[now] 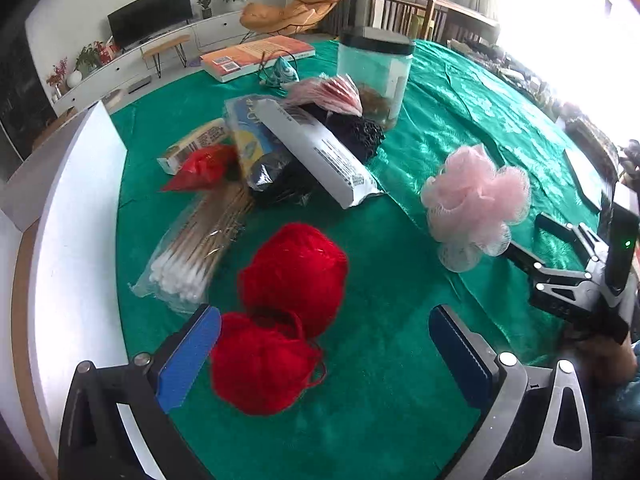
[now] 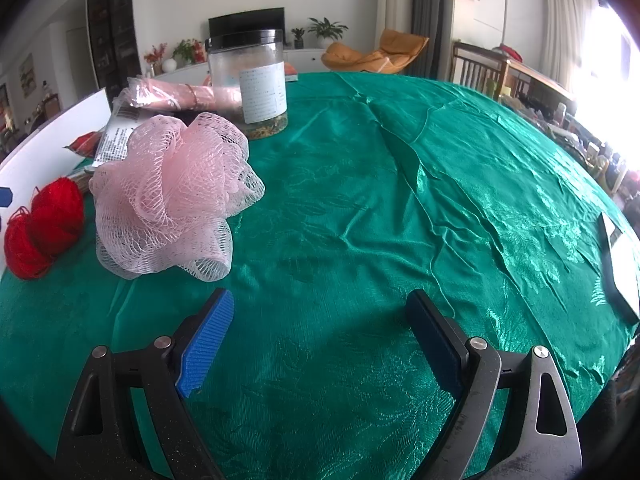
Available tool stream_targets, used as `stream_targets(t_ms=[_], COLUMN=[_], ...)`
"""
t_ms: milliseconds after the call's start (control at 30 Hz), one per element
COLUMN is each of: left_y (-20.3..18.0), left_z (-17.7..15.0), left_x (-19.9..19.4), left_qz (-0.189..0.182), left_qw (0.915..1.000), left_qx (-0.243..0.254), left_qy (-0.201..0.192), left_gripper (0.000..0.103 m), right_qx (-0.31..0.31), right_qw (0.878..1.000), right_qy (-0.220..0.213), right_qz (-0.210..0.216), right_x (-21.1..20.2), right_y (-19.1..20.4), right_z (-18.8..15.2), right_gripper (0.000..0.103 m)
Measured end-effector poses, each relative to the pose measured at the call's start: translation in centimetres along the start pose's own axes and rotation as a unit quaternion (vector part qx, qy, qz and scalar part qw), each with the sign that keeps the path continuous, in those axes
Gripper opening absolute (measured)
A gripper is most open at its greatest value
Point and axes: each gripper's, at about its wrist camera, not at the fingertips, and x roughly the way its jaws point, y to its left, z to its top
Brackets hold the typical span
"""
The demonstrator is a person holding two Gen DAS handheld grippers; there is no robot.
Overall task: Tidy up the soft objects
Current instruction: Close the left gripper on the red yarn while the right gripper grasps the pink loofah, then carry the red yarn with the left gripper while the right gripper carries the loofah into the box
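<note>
Both the left claw (image 1: 324,356) and right claw (image 2: 318,340) gaped empty, so sorting looked barely begun: red yarn (image 1: 280,316) lower centre, pink loofah (image 2: 168,196) at left, both loose on the desk (image 2: 400,200).

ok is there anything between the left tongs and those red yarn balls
Nothing visible. The left tongs are open, and the nearer red yarn ball already sits just past the left pad, with the second ball right behind it. The cotton swab pack lies off to the left, out of the path.
</note>
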Motion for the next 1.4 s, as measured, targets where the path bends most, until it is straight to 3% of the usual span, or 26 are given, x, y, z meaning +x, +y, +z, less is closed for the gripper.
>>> stream_targets(t_ms=[167,267,333,400,533,567,600,633,700,733,900,1067,1233,1400], left_y=[-2.1,-1.5,-1.0,-0.4,2.0,2.7,3.6,4.3,5.4,5.9,7.8,9.8,12.2,15.5], left_z=[-0.6,-0.8,-0.7,-0.5,-0.1,-0.2,-0.2,-0.3,-0.3,-0.1,1.3,3.2,3.1,0.2], left_x=[3.3,3.1,3.0,2.9,1.2,0.6,0.0,-0.5,-1.2,-1.7,-4.4,-7.0,-9.9,-12.7], left_qz=[0.102,0.110,0.130,0.156,0.100,0.085,0.070,0.056,0.031,0.020,-0.010,-0.020,-0.010,0.019], left_qw=[0.9926,0.9934,0.9915,0.9878,0.9923,0.9922,0.9913,0.9900,0.9866,0.9846,0.9758,0.9686,0.9609,0.9544], left_qx=[0.061,0.031,0.010,-0.008,-0.073,-0.091,-0.110,-0.128,-0.157,-0.169,-0.200,-0.213,-0.226,-0.245], left_qy=[0.024,0.013,0.006,0.006,-0.006,-0.012,-0.017,-0.022,-0.033,-0.040,-0.087,-0.126,-0.160,-0.170], left_gripper=[0.103,0.096,0.073,0.057,0.046,0.045,0.044,0.044,0.044,0.044,0.044,0.044,0.044,0.044], right_qx=[-0.002,0.033,0.058,0.057,0.031,0.040,0.047,0.064,0.116,0.120,0.126,0.102,0.038,-0.051], right_qw=[1.000,0.997,0.989,0.985,0.986,0.986,0.988,0.987,0.981,0.983,0.988,0.994,0.998,0.994], right_qy=[0.010,-0.013,-0.040,-0.022,0.048,0.060,0.053,0.067,0.066,0.058,0.019,-0.013,-0.053,-0.083], right_qz=[0.006,0.074,0.132,0.160,0.157,0.150,0.134,0.128,0.139,0.123,0.083,0.024,0.010,0.055], right_x=[-0.1,-1.9,-3.0,-2.0,3.1,4.4,4.9,5.8,6.9,7.1,7.6,8.0,4.6,-0.3], right_y=[0.1,-0.5,-0.1,1.4,4.2,3.8,3.0,1.8,-1.1,-2.1,-5.1,-5.7,-3.3,3.8], right_z=[0.4,1.0,1.8,3.1,5.6,6.2,7.0,8.1,10.4,11.6,18.0,22.0,24.2,25.3], right_gripper=[0.090,0.089,0.089,0.089,0.086,0.074,0.035,0.028,0.026,0.026,0.026,0.026,0.026,0.026])
